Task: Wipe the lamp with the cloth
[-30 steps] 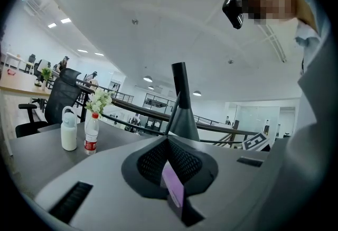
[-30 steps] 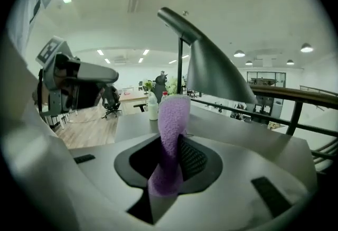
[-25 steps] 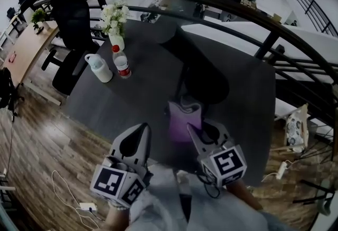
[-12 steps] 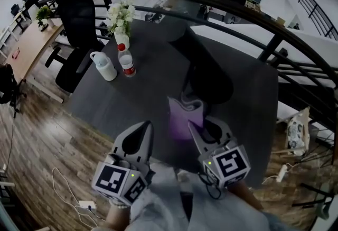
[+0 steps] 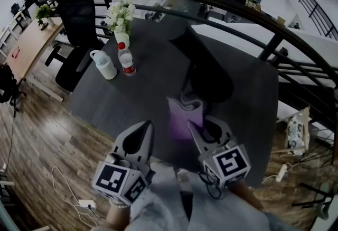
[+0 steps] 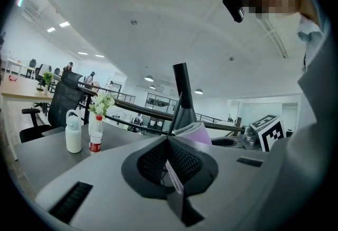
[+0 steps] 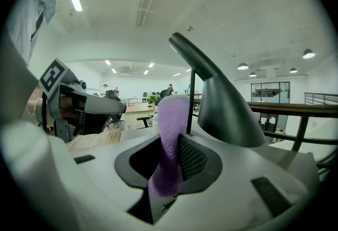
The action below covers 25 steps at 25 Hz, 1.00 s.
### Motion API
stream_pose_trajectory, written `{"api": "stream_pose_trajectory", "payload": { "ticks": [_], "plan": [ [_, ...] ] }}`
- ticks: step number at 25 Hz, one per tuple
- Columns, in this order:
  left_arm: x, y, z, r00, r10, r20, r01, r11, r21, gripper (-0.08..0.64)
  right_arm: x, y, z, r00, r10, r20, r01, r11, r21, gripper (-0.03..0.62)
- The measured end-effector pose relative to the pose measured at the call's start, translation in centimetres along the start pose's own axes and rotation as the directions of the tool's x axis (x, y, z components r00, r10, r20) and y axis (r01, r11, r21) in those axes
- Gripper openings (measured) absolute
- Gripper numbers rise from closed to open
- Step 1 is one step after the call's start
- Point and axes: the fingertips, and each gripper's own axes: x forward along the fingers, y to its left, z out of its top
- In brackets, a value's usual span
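Two hand-held grippers sit at the bottom of the head view, over the near edge of a dark grey table (image 5: 142, 92). At the upper left of that frame a black mesh office chair (image 5: 74, 18) stands beside the table. On the table's far left corner a white jug with a handle (image 5: 104, 65), a clear plastic bottle with a red cap and red label (image 5: 127, 61) and a white vase of white flowers (image 5: 120, 18) stand close together. Lower down and left of centre, the left gripper (image 5: 143, 130) points across the table. Its own view shows its jaws pressed together with nothing between them (image 6: 171, 169), and the jug and bottle stand upright at that view's left. Towards the middle of the head view a soft purple cloth (image 5: 185, 113) sticks up from the right gripper (image 5: 194, 130). The right gripper view shows those jaws closed on the cloth's lower part (image 7: 174, 172), with the rest of the cloth (image 7: 171, 119) rising above them. Just beyond the cloth stands the black lamp with a broad cone-shaped shade (image 5: 208, 76), near the centre of the table. In the right gripper view its shade (image 7: 227, 108) fills the right half of the frame, close beside the cloth. Whether cloth and lamp touch cannot be told.
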Motion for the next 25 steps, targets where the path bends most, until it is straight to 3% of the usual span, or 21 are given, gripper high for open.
{"api": "stream_pose_trajectory", "payload": {
  "ticks": [25],
  "plan": [
    [0.15, -0.33, -0.34, 1.0, -0.007, -0.015, 0.007, 1.0, 0.001, 0.001, -0.13, -0.21, -0.39, 1.0, 0.006, -0.01, -0.007, 1.0, -0.007, 0.086]
  ]
}}
